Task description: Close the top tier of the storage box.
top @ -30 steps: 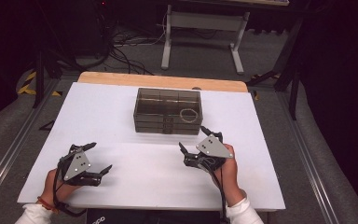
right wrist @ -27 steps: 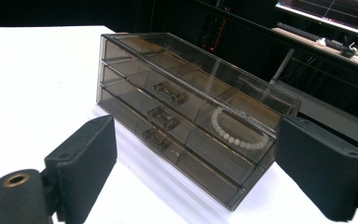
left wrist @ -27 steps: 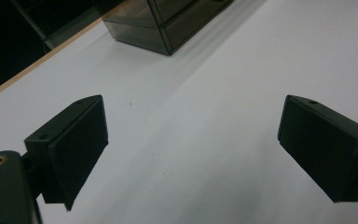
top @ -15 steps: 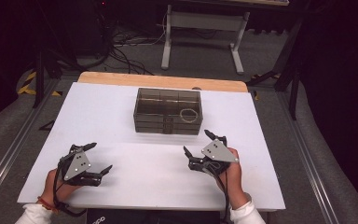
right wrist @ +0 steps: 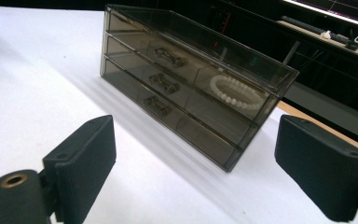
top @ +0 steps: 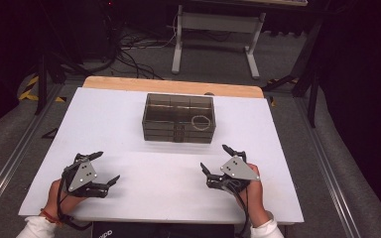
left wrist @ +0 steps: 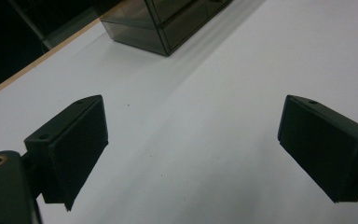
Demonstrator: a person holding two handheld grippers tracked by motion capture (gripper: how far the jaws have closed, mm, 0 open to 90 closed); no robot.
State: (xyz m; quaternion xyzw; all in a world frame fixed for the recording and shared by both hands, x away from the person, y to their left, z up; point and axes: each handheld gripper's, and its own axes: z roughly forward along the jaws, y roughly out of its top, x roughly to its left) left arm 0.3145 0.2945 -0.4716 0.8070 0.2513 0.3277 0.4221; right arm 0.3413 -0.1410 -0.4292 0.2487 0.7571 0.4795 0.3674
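Well apart, both claws gape before the smoky drawer box (top: 178, 118).

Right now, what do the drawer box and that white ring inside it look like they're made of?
The drawer box looks like smoky, see-through plastic, glossy: its contents show through the walls, and the drawer pulls look metallic. The white ring seems to be a string of pale beads, perhaps plastic or pearl; the pictures cannot settle which.

High view looks down from above; both gripper views sit low, perhaps sharing the drawer box (right wrist: 191, 107).
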